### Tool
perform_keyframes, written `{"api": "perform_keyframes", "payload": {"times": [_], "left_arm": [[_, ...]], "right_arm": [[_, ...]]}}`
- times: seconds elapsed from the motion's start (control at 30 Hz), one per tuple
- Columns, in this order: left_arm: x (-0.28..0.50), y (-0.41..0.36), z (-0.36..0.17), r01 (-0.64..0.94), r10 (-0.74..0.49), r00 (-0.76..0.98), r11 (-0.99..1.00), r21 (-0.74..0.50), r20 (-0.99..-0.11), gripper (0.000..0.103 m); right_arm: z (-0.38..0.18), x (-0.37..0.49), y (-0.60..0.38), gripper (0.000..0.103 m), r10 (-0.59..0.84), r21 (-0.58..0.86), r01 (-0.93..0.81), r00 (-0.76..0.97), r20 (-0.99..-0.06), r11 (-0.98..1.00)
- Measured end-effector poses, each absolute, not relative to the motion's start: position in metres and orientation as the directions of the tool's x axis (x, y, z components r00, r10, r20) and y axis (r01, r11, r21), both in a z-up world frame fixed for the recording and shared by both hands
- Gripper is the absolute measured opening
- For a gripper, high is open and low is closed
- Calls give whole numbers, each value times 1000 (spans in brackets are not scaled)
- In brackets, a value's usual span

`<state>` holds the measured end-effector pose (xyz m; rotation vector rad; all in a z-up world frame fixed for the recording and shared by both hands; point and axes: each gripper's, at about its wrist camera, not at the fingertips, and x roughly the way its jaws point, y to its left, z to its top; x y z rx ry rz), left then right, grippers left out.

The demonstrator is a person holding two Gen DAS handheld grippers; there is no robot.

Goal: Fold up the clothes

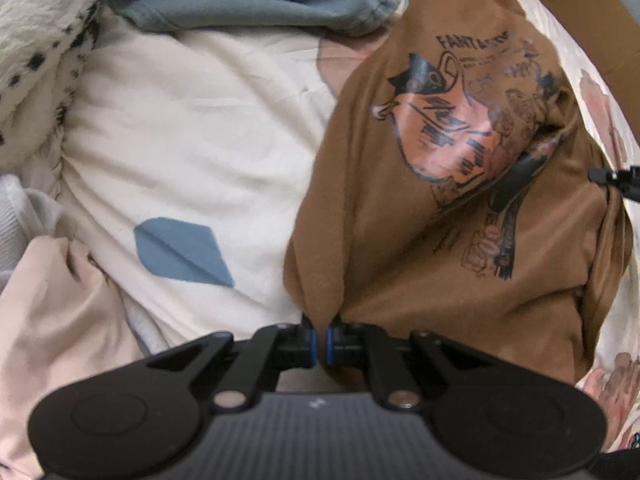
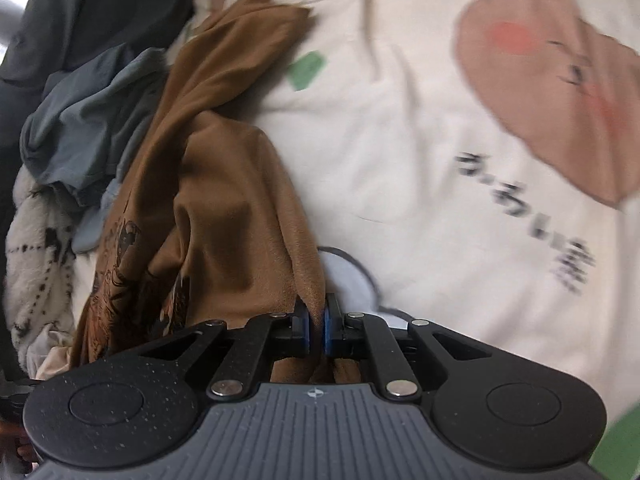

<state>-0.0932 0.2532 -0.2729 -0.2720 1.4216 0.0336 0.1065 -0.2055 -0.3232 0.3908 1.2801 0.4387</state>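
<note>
- Nearest, the left tongs [image 1: 320,340] are pinched tight on a gathered edge of the brown T-shirt [image 1: 420,240].
- Likewise the right tongs [image 2: 318,326] are clamped on another bunched edge of it.
- Soft, light and limp, the shirt sags in deep folds between the two grips over the cream bedspread [image 1: 200,140]; corners or hems look the best holds.
- Farther off lie a grey-blue garment [image 1: 248,4] and a spotted fleece [image 1: 36,32].

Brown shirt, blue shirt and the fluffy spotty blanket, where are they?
brown shirt [image 1: 400,240]: left wrist view, plain cloth below its print
blue shirt [image 1: 256,8]: left wrist view, its middle folds
spotty blanket [image 1: 36,40]: left wrist view, fluffy white part
</note>
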Motion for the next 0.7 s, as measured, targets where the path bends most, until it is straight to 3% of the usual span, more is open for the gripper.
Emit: {"api": "perform_keyframes", "payload": {"times": [0.23, 0.4, 0.57, 0.63, 0.7], "left_arm": [[-108, 241, -262, -145, -184, 177, 967, -211, -967, 4], [-59, 206, -275, -81, -241, 169, 963, -257, -956, 7], [-42, 195, -287, -48, -240, 150, 967, -250, -959, 16], [-39, 199, -291, -37, -247, 145, 966, -255, -958, 23], [-33, 204, -296, -30, -248, 144, 967, -255, -958, 36]], "right_arm": [[-316, 70, -249, 4, 456, 464, -36, 269, -849, 885], [-309, 41, -277, 4, 414, 439, 18, 303, -858, 898], [-305, 16, -305, 3, 343, 393, 98, 328, -880, 914], [-302, 6, -317, 3, 332, 393, 130, 339, -880, 910], [-298, -3, -325, 3, 313, 382, 150, 350, -883, 912]]}}
